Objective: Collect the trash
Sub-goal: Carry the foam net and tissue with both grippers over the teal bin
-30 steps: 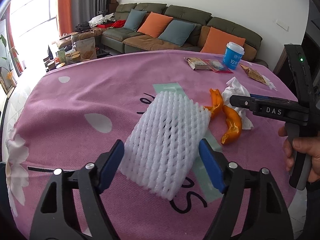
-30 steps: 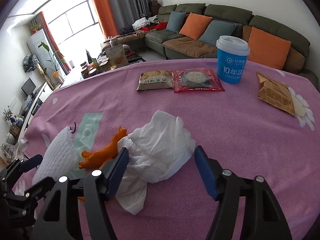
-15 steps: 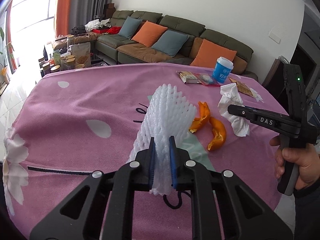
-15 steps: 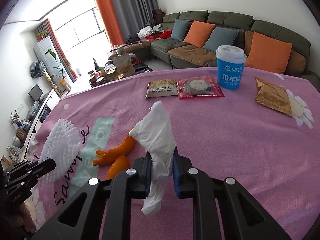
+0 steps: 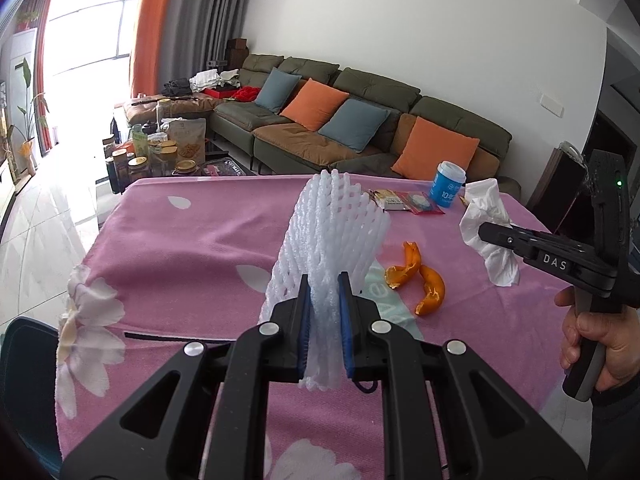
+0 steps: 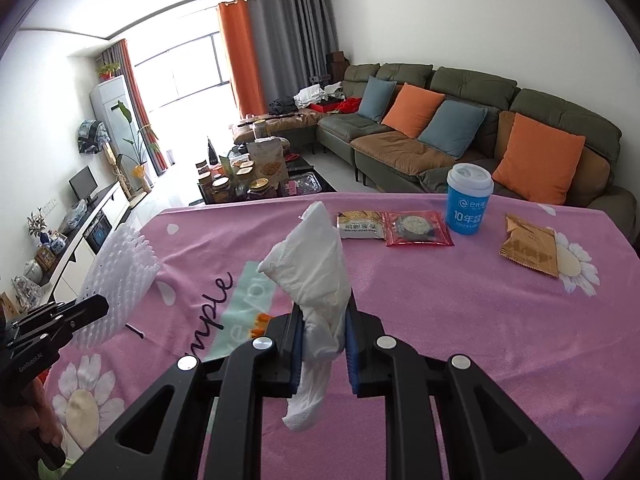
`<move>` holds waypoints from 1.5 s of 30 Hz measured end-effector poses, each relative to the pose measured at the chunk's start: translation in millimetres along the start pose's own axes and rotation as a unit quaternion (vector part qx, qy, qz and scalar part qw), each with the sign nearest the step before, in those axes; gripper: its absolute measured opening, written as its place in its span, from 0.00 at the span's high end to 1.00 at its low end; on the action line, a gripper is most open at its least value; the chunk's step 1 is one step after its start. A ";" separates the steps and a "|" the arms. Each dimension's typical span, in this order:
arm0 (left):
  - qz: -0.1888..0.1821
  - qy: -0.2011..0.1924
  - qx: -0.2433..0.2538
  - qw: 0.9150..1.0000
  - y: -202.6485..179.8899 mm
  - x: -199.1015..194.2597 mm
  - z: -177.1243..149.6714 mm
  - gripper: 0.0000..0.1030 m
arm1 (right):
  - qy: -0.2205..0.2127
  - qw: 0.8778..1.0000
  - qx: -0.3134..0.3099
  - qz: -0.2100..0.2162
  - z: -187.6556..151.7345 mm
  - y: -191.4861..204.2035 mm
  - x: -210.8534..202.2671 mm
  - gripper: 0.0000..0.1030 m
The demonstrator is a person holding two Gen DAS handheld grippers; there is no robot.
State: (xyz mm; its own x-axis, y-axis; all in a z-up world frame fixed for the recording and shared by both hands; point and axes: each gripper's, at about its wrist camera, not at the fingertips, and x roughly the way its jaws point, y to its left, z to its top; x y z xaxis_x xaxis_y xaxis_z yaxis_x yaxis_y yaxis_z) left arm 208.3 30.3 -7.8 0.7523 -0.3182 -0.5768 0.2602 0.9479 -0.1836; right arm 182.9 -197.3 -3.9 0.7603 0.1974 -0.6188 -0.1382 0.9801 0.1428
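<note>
The left hand-held gripper point(image 5: 323, 320) is clamped on a light, springy foam net point(image 5: 332, 236); the right hand-held gripper point(image 6: 322, 344) pinches a soft, limp tissue point(image 6: 316, 264), both taken near the lower edge.

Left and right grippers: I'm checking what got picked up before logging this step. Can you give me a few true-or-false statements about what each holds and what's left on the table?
1. The left gripper is shut on the white foam net. True.
2. The right gripper holds the orange peel. False: it is shut on the crumpled tissue; the orange peel lies on the pink tablecloth.
3. The blue cup lies tipped over. False: it stands upright.
4. A red snack packet lies beside the cup. True.
</note>
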 end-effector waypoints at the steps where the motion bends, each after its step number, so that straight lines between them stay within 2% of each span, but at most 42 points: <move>1: 0.003 -0.003 -0.001 1.000 1.5 -3.9 -0.1 0.87 | -0.002 1.000 -0.006 0.004 -0.6 5.9 -3.5 0.85; 11: 0.042 -0.036 -0.013 0.998 25.1 -55.8 -8.6 0.87 | -0.016 0.997 -0.056 0.046 -14.6 71.4 -28.8 0.84; 20: 0.093 -0.066 -0.035 0.993 59.6 -112.9 -21.1 0.87 | -0.013 0.992 -0.092 0.088 -27.0 124.1 -34.2 0.84; 28: 0.149 -0.088 -0.054 0.983 94.2 -170.8 -39.1 0.87 | -0.015 0.983 -0.125 0.133 -31.5 171.5 -38.7 0.84; 37: 0.209 -0.089 -0.087 0.970 137.0 -220.6 -64.6 0.87 | -0.007 0.970 -0.160 0.182 -32.5 227.8 -33.3 0.84; 45: 0.244 -0.089 -0.108 0.960 167.0 -262.5 -89.9 0.87 | 0.003 0.956 -0.178 0.232 -29.8 275.6 -24.1 0.84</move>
State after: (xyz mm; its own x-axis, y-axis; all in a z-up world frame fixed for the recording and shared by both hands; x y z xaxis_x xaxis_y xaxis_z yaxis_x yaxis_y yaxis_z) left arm -0.1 273.2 41.4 0.8495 0.1848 -0.4941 -0.2654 0.9592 -0.0976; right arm 107.5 68.7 27.3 0.5607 0.6122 -0.5575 -0.6677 0.7324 0.1328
